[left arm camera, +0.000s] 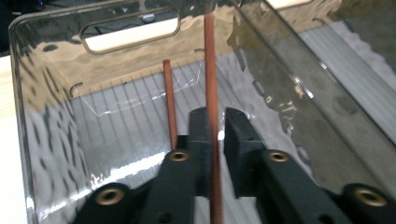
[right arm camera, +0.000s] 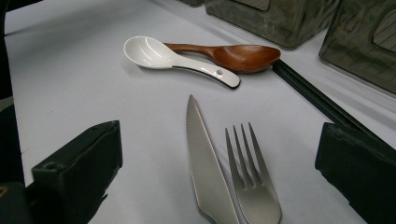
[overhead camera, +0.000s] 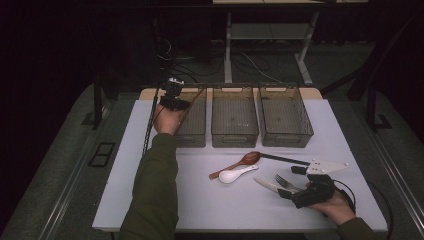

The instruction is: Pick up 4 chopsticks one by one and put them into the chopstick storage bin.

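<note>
the left gripper (left arm camera: 215,140) hangs over the left bin (overhead camera: 192,131) of three clear bins, its jaws narrow with a reddish-brown chopstick (left arm camera: 212,93) between them; a small gap shows on the right jaw's side, so whether the pads press on the stick i cannot tell. a second chopstick (left arm camera: 170,105) lies just beside it, leaning inside the same bin. the held stick's long axis runs straight ahead of the jaws, toward the bin's far wall with the handle slot, so a release should drop it lengthwise along the bin. the right gripper (right arm camera: 219,172) rests wide open on the white table (overhead camera: 150,200), well apart from the bins, with the knife (right arm camera: 205,172) and fork (right arm camera: 252,182) lying side by side between its jaws, handles toward it; the white spoon (right arm camera: 177,58), the wooden spoon (right arm camera: 238,56) and the black chopsticks (right arm camera: 322,102) lie beyond, nearer the bins.
</note>
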Tool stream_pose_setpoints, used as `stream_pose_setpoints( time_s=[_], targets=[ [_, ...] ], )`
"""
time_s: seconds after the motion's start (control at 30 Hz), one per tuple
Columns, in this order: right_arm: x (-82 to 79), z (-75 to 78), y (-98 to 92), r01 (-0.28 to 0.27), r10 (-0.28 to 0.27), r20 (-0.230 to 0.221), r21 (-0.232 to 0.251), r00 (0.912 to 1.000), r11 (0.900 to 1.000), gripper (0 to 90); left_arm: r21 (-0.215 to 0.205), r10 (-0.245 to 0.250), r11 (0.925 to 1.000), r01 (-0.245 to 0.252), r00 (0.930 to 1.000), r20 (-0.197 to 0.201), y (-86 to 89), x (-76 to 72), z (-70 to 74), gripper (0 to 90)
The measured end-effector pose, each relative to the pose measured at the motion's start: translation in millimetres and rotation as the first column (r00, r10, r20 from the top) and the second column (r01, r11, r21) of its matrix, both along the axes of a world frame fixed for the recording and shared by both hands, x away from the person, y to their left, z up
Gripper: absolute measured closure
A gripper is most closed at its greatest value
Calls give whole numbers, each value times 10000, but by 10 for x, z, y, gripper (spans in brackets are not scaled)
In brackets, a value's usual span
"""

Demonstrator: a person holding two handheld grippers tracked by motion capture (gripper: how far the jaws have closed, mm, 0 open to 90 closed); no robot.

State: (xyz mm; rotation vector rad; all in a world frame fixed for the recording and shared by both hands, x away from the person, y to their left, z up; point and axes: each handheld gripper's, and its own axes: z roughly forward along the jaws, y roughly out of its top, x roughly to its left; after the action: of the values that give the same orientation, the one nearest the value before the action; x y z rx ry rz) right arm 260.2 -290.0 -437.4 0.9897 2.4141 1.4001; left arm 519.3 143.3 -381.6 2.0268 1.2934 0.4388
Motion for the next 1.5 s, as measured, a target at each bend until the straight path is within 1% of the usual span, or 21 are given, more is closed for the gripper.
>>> stream_pose_setpoints(
  time_s=[0.07, 0.2, 0.33, 0.4, 0.5, 0.53, 0.6, 0.63, 0.67, 0.8, 0.83, 0.93, 1.03, 1.07, 1.1, 1.13, 1.2, 1.3, 1.33, 1.4, 1.5],
  targets=[
    [1, -1, 2, -1, 1, -12, -4, 10000, 10000, 6, -86, 2, 10000, -1, 10000, 93, -15, -7, 6, 737],
    [-2, 0, 4, 3, -3, -21, -2, 10000, 10000, 6, -38, -200, 9998, 200, 9997, 130, -12, -25, 27, 690],
    [-3, 0, 6, 4, -4, -45, -8, 10000, 10000, 6, -26, -515, 9987, 516, 9983, 270, -16, -55, 63, 647],
    [-3, -1, 6, 8, -8, -49, -2, 10000, 10000, 6, -168, -609, 9980, 616, 9974, 386, -25, -74, 87, 631],
    [-3, 0, 8, 18, -18, -68, -9, 10000, 10000, 6, -288, -827, 9960, 841, 9955, 468, -36, -106, 121, 600],
    [-3, 0, 9, 20, -20, -64, -11, 10000, 10000, 6, -207, -958, 9951, 969, 9943, 463, -32, -112, 132, 592],
    [-2, -1, 8, 4, -4, -56, -22, 10000, 10000, 6, -294, -1116, 9931, 1133, 9924, 525, -43, -139, 155, 570],
    [-2, -1, 8, -2, 2, -55, -28, 10000, 10000, 6, -253, -1217, 9921, 1231, 9913, 504, -38, -149, 168, 562],
    [-2, -1, 8, 2, -3, -67, -30, 10000, 10000, 6, -312, -1272, 9911, 1291, 9902, 570, -40, -166, 181, 553],
    [-1, -2, 9, 18, -18, -63, -35, 10000, 10000, 6, -468, -1518, 9869, 1546, 9866, 591, -44, -212, 224, 509],
    [-1, -2, 8, 19, -19, -66, -40, 10000, 10000, 6, -443, -1621, 9853, 1648, 9850, 591, -45, -226, 235, 497],
    [-1, -3, 9, 29, -29, -59, -30, 10000, 10000, 6, -443, -1826, 9815, 1863, 9802, 766, -54, -281, 264, 475],
    [0, -5, 11, 37, -37, -61, -41, 10000, 10000, 6, -637, -2018, 9761, 2077, 9755, 881, -57, -344, 275, 452],
    [-1, -5, 12, 29, -30, -63, -41, 10000, 10000, 6, -669, -2114, 9737, 2178, 9731, 912, -58, -362, 276, 443],
    [-2, -5, 13, 28, -28, -67, -42, 10000, 10000, 6, -591, -2261, 9708, 2323, 9694, 953, -53, -381, 279, 435],
    [-1, -5, 12, 33, -33, -63, -44, 10000, 10000, 6, -606, -2298, 9698, 2362, 9684, 971, -58, -407, 281, 430],
    [-1, -6, 13, 49, -49, -64, -43, 10000, 10000, 6, -561, -2470, 9657, 2537, 9633, 1049, -67, -452, 286, 412],
    [-2, -6, 15, 39, -40, -64, -51, 10000, 10000, 6, -619, -2648, 9601, 2727, 9577, 1124, -68, -517, 293, 390],
    [-2, -6, 15, 41, -42, -64, -53, 10000, 10000, 6, -504, -2825, 9561, 2887, 9535, 1047, -55, -536, 302, 380],
    [-2, -6, 16, 45, -45, -70, -55, 10000, 10000, 6, -668, -2846, 9538, 2929, 9522, 1113, -66, -591, 293, 362],
    [-1, -7, 18, 36, -36, -67, -64, 10000, 10000, 6, -755, -2979, 9485, 3077, 9473, 1179, -65, -662, 285, 339]
  ],
)
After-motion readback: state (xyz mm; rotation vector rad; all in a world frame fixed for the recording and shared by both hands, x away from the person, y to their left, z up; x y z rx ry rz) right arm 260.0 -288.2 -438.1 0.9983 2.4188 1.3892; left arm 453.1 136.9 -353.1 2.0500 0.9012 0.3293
